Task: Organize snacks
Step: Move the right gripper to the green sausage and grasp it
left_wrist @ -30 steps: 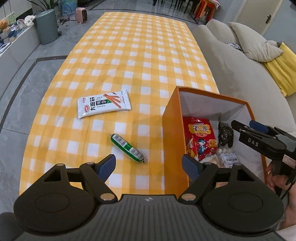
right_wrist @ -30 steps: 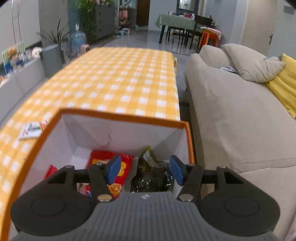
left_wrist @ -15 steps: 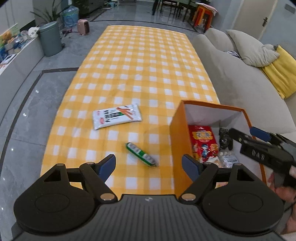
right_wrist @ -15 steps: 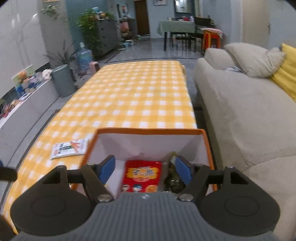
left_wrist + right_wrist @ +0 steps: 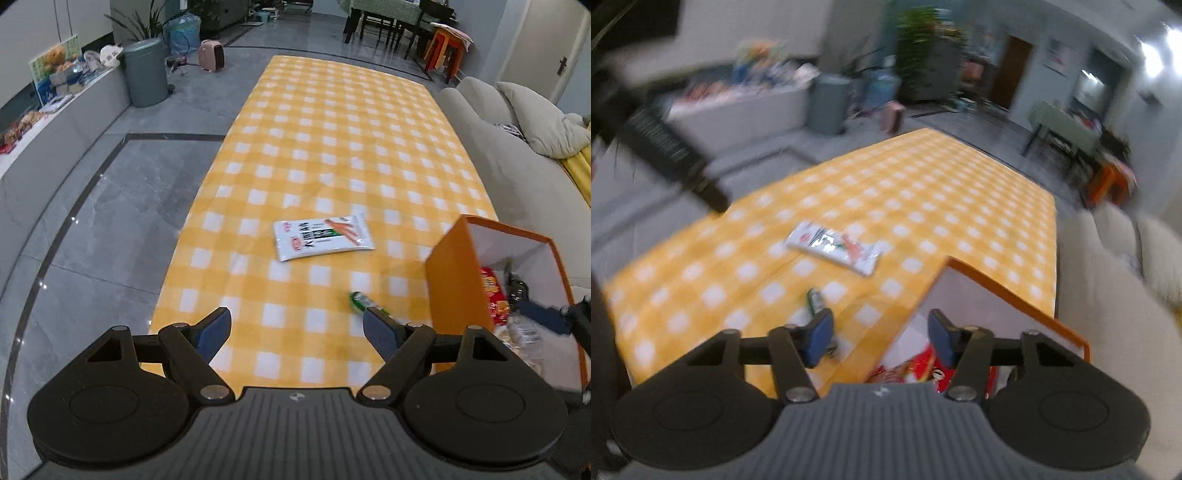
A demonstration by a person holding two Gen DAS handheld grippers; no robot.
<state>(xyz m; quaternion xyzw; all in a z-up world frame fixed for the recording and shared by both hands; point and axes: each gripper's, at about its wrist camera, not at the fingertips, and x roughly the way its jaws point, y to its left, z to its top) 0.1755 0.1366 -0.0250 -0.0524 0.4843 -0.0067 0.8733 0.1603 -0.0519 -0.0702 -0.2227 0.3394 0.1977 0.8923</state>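
Two snacks lie loose on the yellow-checked desk, both left of the orange box. The white flat packet lies farther out, well apart from both tools; the small green sausage stick lies nearer, close to the box's left wall and partly hidden behind the left tool's right finger in the left wrist view.

The white packet looks light, thin and limp, with a glossy film that may slip. Its flat face offers no purchase, so it is probably best pinched across one long edge or a short sealed end. The green stick seems firmer and rounded, light, apt to roll; a grip across its middle, with the jaws square to its length, should hold it best.

The box stands open at the top, white inside. It already holds a red printed bag against the left wall, a dark wrapped item beside it toward the far side, and pale wrapped pieces at the near end. Room remains toward the far wall.

The left tool is spread wide and empty above the near desk edge. The right tool is also spread and empty, hanging over the box's left rim with the green stick just beyond its left finger. Its view is motion-blurred.
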